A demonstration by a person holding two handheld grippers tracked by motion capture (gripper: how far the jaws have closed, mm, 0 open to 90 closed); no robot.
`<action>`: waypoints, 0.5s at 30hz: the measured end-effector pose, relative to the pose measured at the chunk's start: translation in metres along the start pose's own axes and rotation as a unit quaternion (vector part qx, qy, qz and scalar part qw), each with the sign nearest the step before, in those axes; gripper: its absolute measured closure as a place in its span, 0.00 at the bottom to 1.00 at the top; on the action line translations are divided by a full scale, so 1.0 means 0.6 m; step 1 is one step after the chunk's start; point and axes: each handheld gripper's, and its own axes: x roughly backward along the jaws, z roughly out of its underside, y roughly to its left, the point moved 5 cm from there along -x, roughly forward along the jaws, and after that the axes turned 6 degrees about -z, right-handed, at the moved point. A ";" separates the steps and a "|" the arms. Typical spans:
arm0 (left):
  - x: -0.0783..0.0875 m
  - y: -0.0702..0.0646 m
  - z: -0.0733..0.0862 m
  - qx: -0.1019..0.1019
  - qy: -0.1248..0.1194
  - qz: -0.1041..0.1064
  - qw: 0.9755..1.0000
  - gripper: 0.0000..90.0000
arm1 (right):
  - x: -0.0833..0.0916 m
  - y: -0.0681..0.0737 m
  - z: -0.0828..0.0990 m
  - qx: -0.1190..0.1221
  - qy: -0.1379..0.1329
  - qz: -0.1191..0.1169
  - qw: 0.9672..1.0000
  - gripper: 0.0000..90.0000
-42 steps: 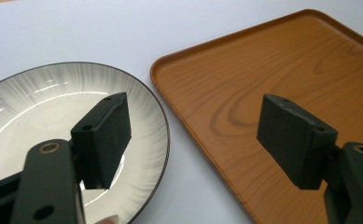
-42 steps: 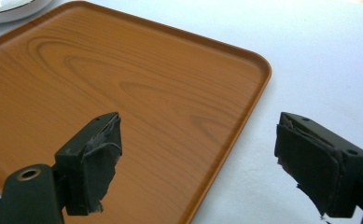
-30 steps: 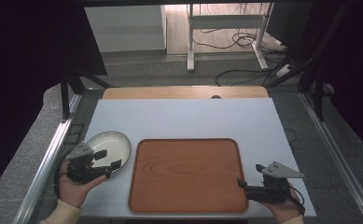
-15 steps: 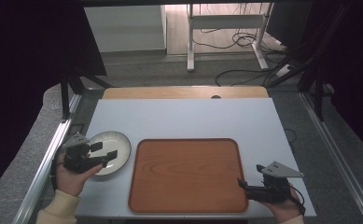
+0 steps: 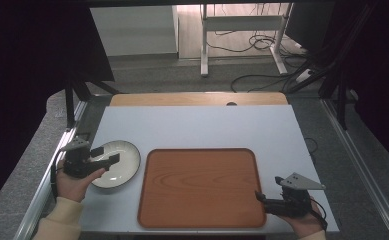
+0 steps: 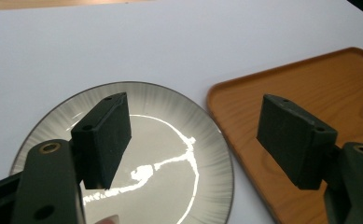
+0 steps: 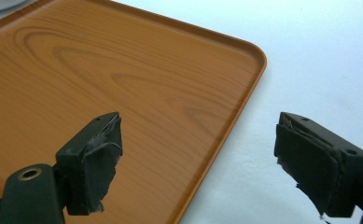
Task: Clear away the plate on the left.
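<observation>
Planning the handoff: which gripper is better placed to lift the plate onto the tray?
Left. The left gripper hangs open right over the plate; the right gripper, also open, sits at the tray's far corner.

From my left gripper view, the plate (image 6: 170,154) runs off the bottom edge, its near rim lost behind the jaw mounts, and the wooden tray (image 6: 310,88) is cut at the right edge. My right gripper view crops the same tray at left and bottom. In the high view my forearms leave the frame (sleeves barely visible).
</observation>
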 end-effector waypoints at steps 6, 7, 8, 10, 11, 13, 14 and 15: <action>-0.012 0.023 -0.001 0.017 0.000 -0.010 1.000 0.29 | -0.001 0.000 0.001 0.001 0.002 -0.001 1.000 0.18; -0.015 0.028 -0.001 0.017 0.001 -0.012 1.000 0.29 | -0.001 0.001 0.000 0.002 0.001 -0.001 1.000 0.18; -0.016 0.030 -0.001 0.017 0.001 -0.013 1.000 0.29 | 0.000 0.001 0.000 0.002 0.001 0.000 1.000 0.18; -0.022 0.037 0.002 0.024 0.002 -0.017 1.000 0.29 | 0.000 0.000 0.000 0.002 0.001 0.000 1.000 0.18; -0.024 0.039 0.003 0.028 0.002 -0.016 0.999 0.29 | 0.000 0.000 0.000 0.002 0.001 0.000 1.000 0.18; -0.029 0.047 0.008 0.036 0.002 -0.020 0.999 0.29 | 0.000 0.000 0.001 0.001 0.002 0.000 1.000 0.18; -0.031 0.051 0.009 0.038 0.003 -0.022 0.999 0.29 | 0.000 0.000 0.001 0.002 0.002 0.001 1.000 0.18; -0.031 0.055 0.010 0.040 0.002 -0.025 0.999 0.29 | 0.000 0.000 0.001 0.002 0.002 0.001 1.000 0.18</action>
